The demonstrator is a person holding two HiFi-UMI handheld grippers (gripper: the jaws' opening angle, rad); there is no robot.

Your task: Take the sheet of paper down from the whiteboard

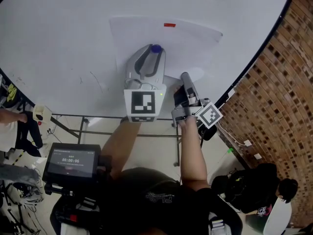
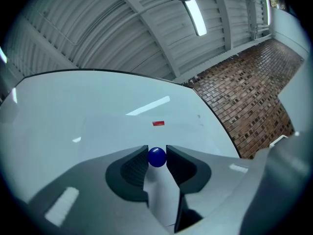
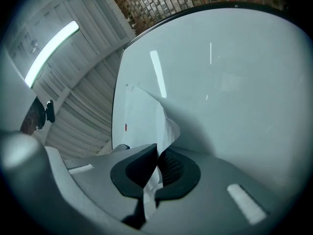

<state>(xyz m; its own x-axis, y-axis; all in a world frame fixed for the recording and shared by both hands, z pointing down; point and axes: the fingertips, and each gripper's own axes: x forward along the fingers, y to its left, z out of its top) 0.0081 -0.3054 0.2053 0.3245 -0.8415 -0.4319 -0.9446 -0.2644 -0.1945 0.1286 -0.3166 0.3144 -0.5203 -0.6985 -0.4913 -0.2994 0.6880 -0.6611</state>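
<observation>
Both grippers up at the whiteboard (image 1: 58, 43), one on the sheet of paper (image 1: 161, 38), one on a blue ball (image 1: 155, 48).

We reach both forearms up and forward from the lower edge of the head view, side by side, with the tongs angled upward at the board. Our left gripper (image 2: 157, 151) has its jaws drawn in narrow, pressing on the blue ball from both sides, over the sheet's lower part. Our right gripper (image 3: 159, 153), just right of the left, is rolled onto its side and clamped tight on the sheet's lower right corner, which curls off the board. The sheet lies right of the whiteboard's middle, above its bottom edge, with a red magnet (image 1: 169, 25) at its top edge.
</observation>
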